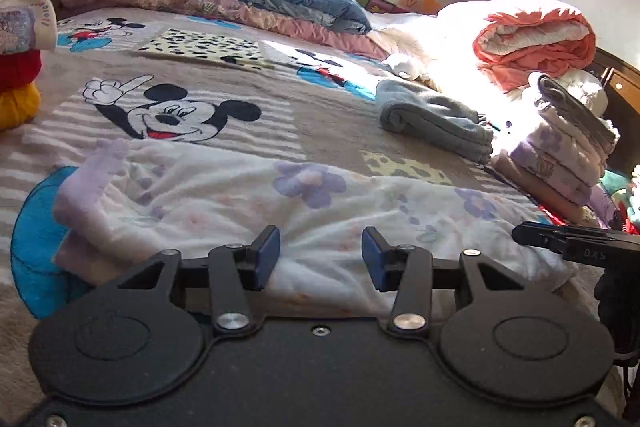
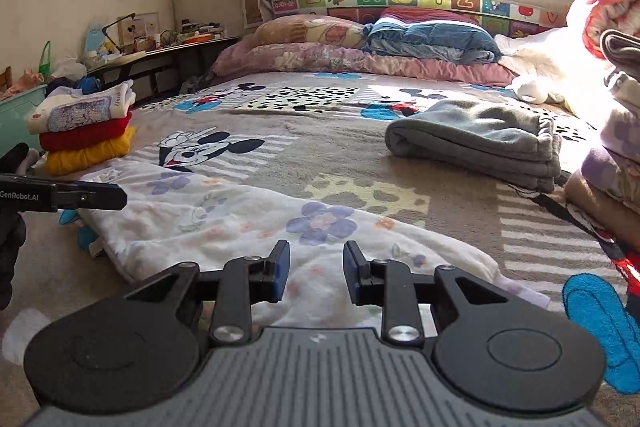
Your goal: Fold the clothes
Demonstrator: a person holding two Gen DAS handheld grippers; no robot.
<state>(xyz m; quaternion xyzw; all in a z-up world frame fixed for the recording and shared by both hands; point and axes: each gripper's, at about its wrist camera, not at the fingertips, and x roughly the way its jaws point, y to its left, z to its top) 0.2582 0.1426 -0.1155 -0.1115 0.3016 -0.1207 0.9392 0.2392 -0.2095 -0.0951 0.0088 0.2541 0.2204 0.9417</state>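
Both tongs, left (image 1: 320, 255) and right (image 2: 317, 273), stand parted and empty above the floral garment (image 1: 248, 203) on the bed (image 1: 320, 131).

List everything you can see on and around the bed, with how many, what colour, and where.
floral garment: one, white with purple flowers, spread flat at the near edge
grey folded garment: one, mid-bed, right
left stack: three pieces, white, red, yellow, left edge
right stack: several, lilac and tan, right edge
bedspread: one, beige, cartoon mice
pillows: several, pink and blue, at the head
left hand-held gripper: open, over the garment
right hand-held gripper: open, over the garment
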